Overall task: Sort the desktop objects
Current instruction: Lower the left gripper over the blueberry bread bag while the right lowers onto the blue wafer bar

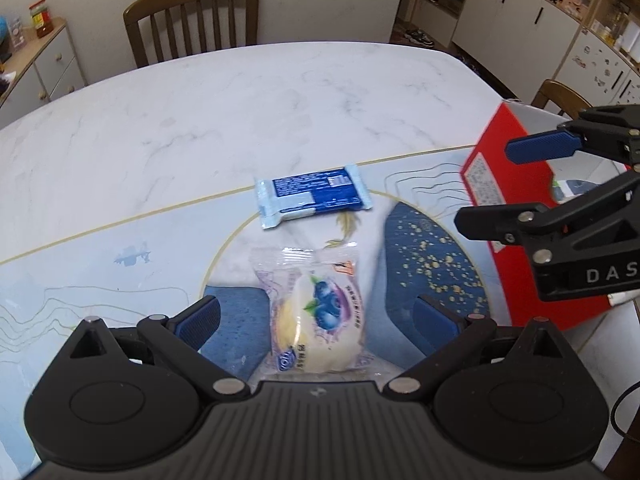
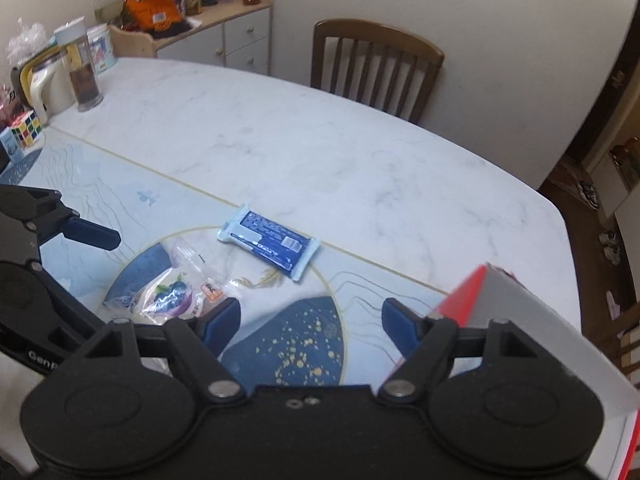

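A clear-wrapped blueberry pastry [image 1: 320, 312] lies on the mat between the fingers of my open left gripper [image 1: 318, 314], which does not grip it. It also shows in the right wrist view [image 2: 172, 296]. A blue and white snack packet [image 1: 312, 196] lies flat beyond it, also seen in the right wrist view [image 2: 270, 242]. My right gripper [image 2: 312, 320] is open and empty, above the mat beside the red box [image 2: 500, 320]. From the left wrist view the right gripper [image 1: 492, 184] hangs in front of the red box [image 1: 508, 184].
A marble table [image 1: 240, 92] carries a blue patterned mat [image 1: 80, 272]. A tall bottle [image 2: 82, 68], a Rubik's cube [image 2: 26, 128] and jars stand at the far left. Wooden chairs [image 2: 376, 64] stand behind the table. A cabinet [image 2: 236, 36] lies beyond.
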{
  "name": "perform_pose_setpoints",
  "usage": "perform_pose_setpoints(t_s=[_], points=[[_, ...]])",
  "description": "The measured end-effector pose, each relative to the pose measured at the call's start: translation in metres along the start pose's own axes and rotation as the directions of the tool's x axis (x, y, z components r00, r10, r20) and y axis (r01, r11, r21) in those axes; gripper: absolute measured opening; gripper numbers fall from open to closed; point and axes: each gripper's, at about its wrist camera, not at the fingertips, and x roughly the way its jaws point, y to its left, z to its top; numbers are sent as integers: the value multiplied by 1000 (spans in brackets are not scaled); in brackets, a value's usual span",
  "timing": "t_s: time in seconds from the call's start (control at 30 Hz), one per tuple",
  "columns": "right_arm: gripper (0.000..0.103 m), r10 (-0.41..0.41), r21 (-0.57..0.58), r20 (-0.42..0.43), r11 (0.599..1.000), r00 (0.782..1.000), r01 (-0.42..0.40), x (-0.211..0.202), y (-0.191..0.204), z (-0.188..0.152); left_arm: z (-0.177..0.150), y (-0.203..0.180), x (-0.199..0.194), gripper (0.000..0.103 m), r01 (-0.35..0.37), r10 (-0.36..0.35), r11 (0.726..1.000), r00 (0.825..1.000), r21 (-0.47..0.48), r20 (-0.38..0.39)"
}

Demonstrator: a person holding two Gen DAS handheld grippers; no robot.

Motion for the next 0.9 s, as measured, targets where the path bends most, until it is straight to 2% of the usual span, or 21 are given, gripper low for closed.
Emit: perform_pose_setpoints(t_s=[0.3, 0.9], points=[[76, 34, -87, -70, 995, 997, -40, 44, 13, 29, -1, 17, 24, 103, 10, -12, 999, 999, -49, -40], [76, 95, -243, -167, 961, 981, -134, 120, 31, 57, -7, 10, 56, 103, 4, -8, 999, 997, -43, -74]])
